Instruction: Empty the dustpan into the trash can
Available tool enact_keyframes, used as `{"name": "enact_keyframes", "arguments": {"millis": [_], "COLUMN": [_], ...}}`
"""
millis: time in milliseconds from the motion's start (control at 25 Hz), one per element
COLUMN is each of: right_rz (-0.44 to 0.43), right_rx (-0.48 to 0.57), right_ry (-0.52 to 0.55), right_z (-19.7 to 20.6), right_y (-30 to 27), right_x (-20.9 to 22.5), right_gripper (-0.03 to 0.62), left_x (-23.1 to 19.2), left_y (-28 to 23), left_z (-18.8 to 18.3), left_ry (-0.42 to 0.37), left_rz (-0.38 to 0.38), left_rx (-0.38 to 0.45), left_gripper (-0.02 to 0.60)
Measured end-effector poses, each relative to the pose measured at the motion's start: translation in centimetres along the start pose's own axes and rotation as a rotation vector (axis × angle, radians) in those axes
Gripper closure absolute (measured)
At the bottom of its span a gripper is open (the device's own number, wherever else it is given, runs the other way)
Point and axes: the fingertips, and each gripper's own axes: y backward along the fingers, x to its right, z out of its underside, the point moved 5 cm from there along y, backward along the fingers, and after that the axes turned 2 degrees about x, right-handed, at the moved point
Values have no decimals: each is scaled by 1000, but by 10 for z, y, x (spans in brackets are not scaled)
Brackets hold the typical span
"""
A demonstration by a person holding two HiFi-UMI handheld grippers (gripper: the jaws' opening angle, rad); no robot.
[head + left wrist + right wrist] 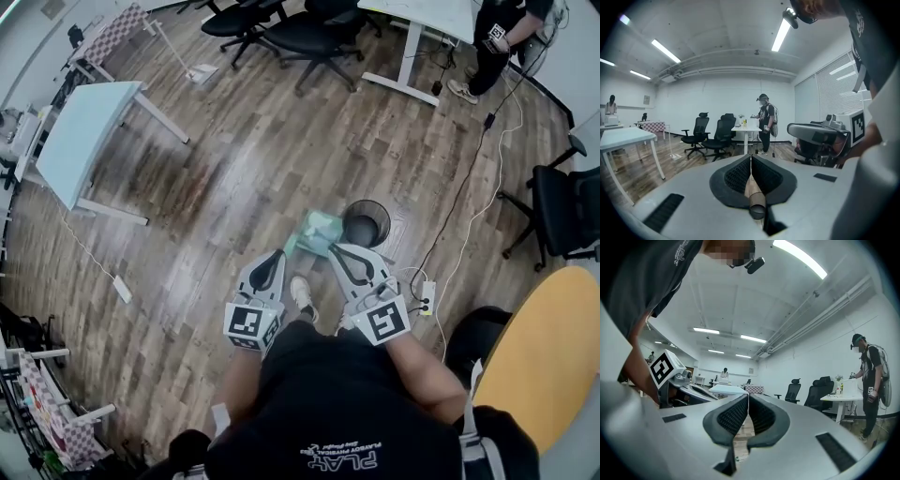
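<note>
Head view, L to R: pale table (89, 141) out at 10 o'clock, well apart from the work. Left gripper (278, 255) has its tip at the dustpan's 8 o'clock. In its own view the jaws are clamped tight on a brown rod (753, 190), whose cut end pokes back toward the camera. Can't confirm from here that the rod is the pan's handle. Green dustpan (319, 232) sits between the two gripper tips, right beside the can at its 8–9 o'clock; can't tell whether it's over the rim. Right gripper (336, 248) has its tip at the pan's 4 o'clock edge. Its own view shows the pads pressed together at the tips, only floor visible in the gap behind them, nothing seen gripped. Black mesh can (366, 202) stands on the wood floor at 12 o'clock of the person. Power strip (427, 295) lies at the can's 4 o'clock, and a black chair (567, 211) is at 3 o'clock, well apart.
</note>
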Motion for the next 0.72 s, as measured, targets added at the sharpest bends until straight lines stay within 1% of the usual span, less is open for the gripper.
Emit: {"name": "enact_keyframes", "arguments": {"millis": [120,240,400,560,720], "right_rz": [23,24,86,126,206], "right_rx": [-9,-68,-26,-79,-85], "right_ry": [16,78,51,85,85], "right_z": [2,8,8,19,28], "right_y": [-11,-21,-41,-60,-70], "right_x": [4,10,15,17,20], "right_gripper": [569,569,569,569,569], "left_x": [-11,-24,-43,-67,-85], "left_y": [-16,-31,-45,-60,-75], "left_z": [0,0,1,2,6], "left_ry": [-22,-36,-37,-30,-26], "left_rz": [41,81,125,179,234], "left_rx": [-6,-18,-31,-33,-34], "left_gripper": [557,557,557,557,557]}}
